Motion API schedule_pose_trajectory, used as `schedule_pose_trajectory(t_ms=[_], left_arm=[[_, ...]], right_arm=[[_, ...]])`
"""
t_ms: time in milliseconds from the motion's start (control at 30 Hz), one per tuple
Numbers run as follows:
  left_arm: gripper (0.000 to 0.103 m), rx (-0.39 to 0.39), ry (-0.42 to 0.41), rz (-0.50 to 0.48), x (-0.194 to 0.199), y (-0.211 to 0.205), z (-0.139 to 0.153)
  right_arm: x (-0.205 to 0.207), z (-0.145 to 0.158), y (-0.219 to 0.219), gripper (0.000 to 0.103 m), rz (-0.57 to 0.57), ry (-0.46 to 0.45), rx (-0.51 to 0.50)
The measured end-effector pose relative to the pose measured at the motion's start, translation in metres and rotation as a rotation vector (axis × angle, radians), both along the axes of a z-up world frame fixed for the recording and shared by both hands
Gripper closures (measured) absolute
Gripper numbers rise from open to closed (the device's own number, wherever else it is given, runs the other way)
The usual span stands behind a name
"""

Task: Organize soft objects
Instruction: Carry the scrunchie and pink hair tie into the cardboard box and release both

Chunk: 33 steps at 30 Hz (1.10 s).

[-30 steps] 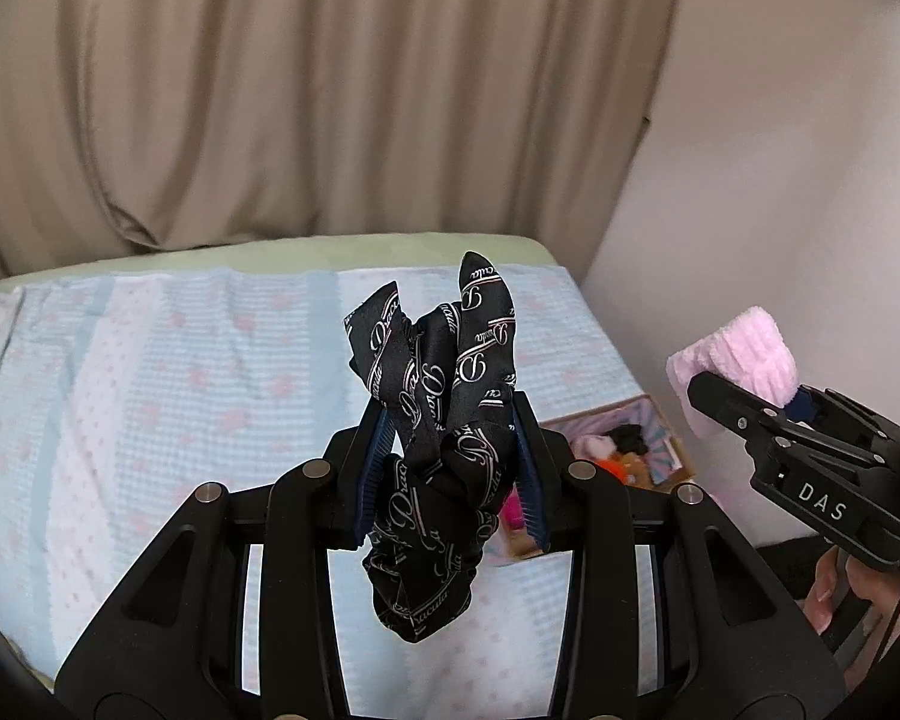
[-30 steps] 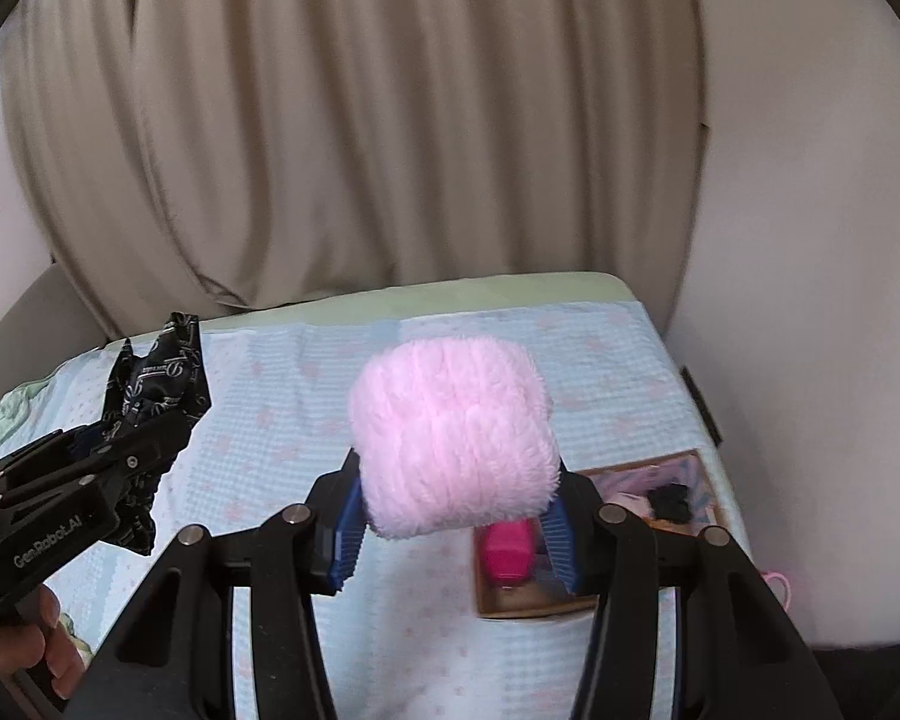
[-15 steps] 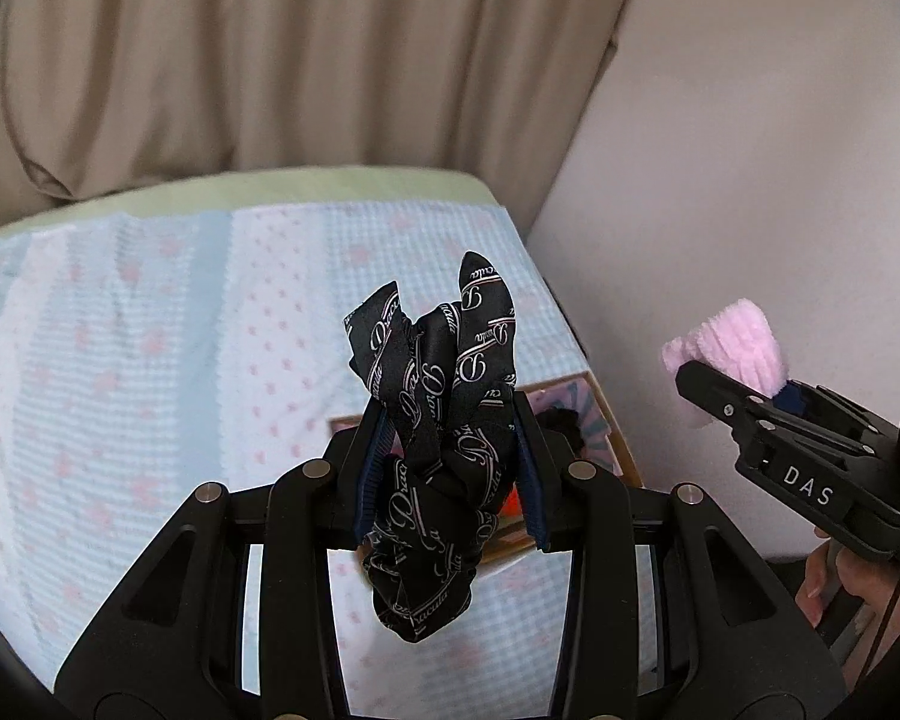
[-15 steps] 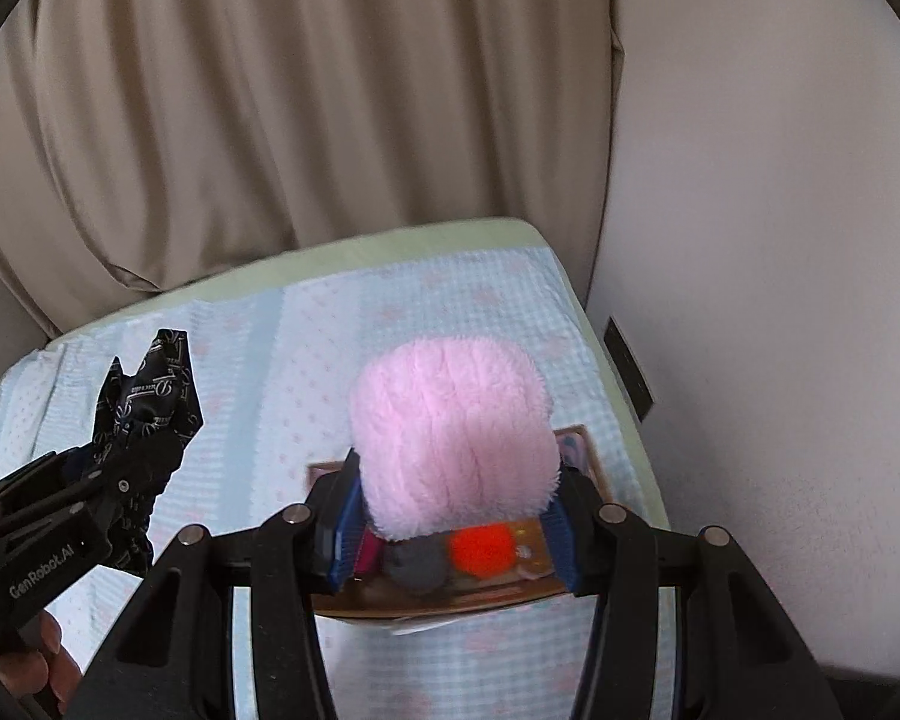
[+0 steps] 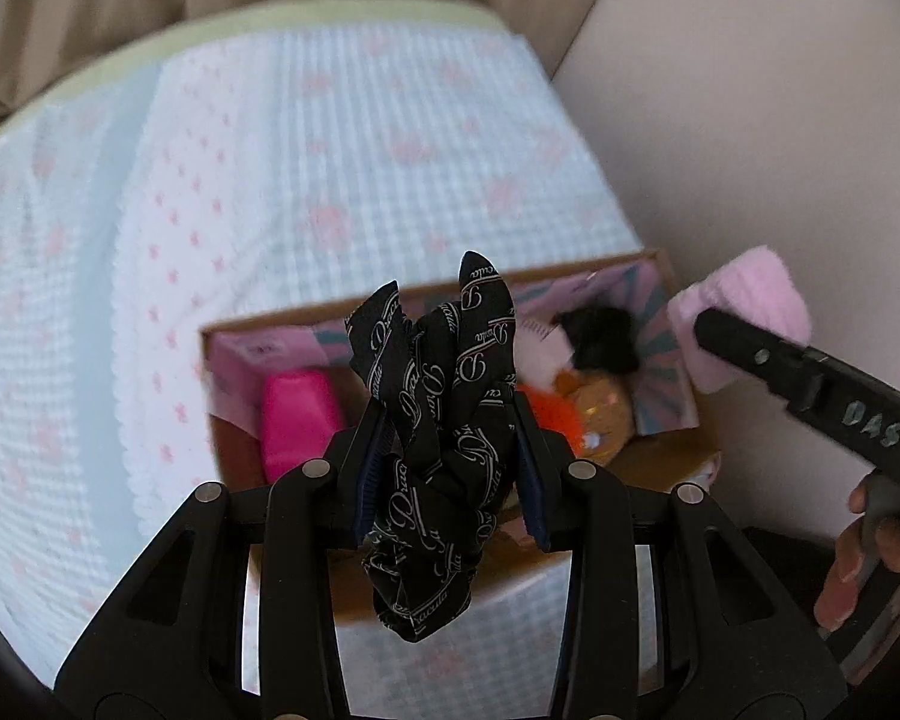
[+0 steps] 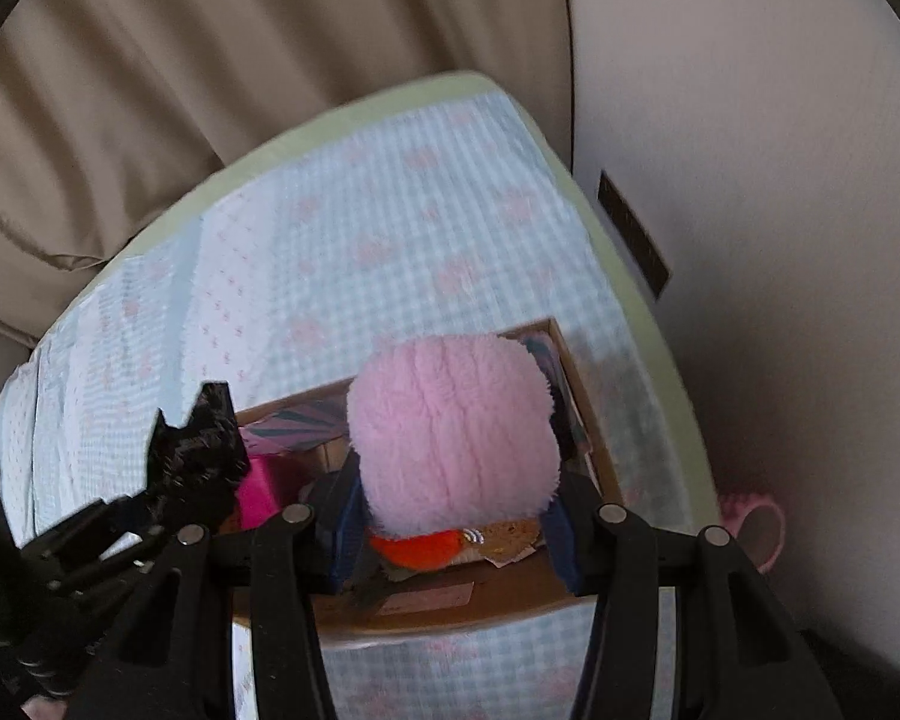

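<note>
The left hand-held gripper (image 5: 450,468) squeezes a black scarf (image 5: 438,420) over the cardboard box (image 5: 672,468) on the bed (image 5: 330,150), standing tall (tips pointing up). The right hand-held gripper (image 6: 450,534) squeezes a fluffy pink ball (image 6: 453,438) above it too.

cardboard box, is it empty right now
No, the cardboard box already holds a bright pink item, an orange fuzzy item and a black fluffy item, as the left wrist view shows.

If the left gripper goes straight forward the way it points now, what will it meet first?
Probably the open cardboard box on the bed. The left gripper, shut on the black scarf, points into its middle, between the hot pink item and the orange toy. Depth is unclear, so which content comes first is uncertain.
</note>
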<state>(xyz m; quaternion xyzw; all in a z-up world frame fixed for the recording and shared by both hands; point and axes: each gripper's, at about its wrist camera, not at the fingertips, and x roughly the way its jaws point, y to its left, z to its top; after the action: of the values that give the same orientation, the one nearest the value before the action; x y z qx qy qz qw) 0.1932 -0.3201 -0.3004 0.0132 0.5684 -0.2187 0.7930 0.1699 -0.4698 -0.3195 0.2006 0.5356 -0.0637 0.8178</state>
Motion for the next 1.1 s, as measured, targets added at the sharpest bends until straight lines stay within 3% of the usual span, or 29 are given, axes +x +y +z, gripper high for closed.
schedule_pose_trajectory(t_ms=[167,300,433,467,500,533,567,600,633,700,800,1100], left_arm=[[0.069,0.037,0.073,-0.003,0.013,-0.006,-0.038],[0.069,0.105,0.143,-0.081,0.019,-0.024,-0.069],[0.069,0.125,0.154,-0.105,0.022,-0.029,-0.079],[0.065,0.131,0.154,-0.115,0.024,-0.030,-0.080],[0.050,0.139,0.150,-0.128,0.025,-0.032,-0.080],[0.036,0.155,0.141,-0.143,0.026,-0.034,-0.078],[0.003,0.164,0.139,-0.158,0.027,-0.037,-0.078],[0.000,0.183,0.129,-0.175,0.026,-0.039,-0.075],[0.000,0.205,0.114,-0.181,0.027,-0.040,-0.073],[0.000,0.235,0.064,-0.191,0.025,-0.036,-0.067],[0.000,0.226,0.086,-0.176,0.027,-0.025,-0.065],[0.000,0.189,0.081,-0.136,0.017,-0.006,-0.052]], right_arm=[[0.018,-0.036,-0.003,0.057,0.014,0.044,0.071],[0.031,-0.060,-0.002,0.057,0.032,0.093,0.087],[0.040,-0.074,-0.004,0.057,0.036,0.122,0.110],[0.041,-0.076,-0.005,0.057,0.031,0.124,0.125],[0.043,-0.077,-0.007,0.055,0.022,0.126,0.148],[0.045,-0.078,-0.008,0.047,0.017,0.129,0.160],[0.046,-0.078,-0.008,0.042,0.016,0.134,0.175],[0.048,-0.078,-0.009,0.028,0.021,0.137,0.196],[0.050,-0.078,-0.008,0.013,0.026,0.139,0.203],[0.051,-0.074,-0.007,0.006,0.040,0.148,0.193],[0.048,-0.070,-0.008,0.006,0.033,0.152,0.145],[0.032,-0.051,-0.008,0.006,0.022,0.124,0.126]])
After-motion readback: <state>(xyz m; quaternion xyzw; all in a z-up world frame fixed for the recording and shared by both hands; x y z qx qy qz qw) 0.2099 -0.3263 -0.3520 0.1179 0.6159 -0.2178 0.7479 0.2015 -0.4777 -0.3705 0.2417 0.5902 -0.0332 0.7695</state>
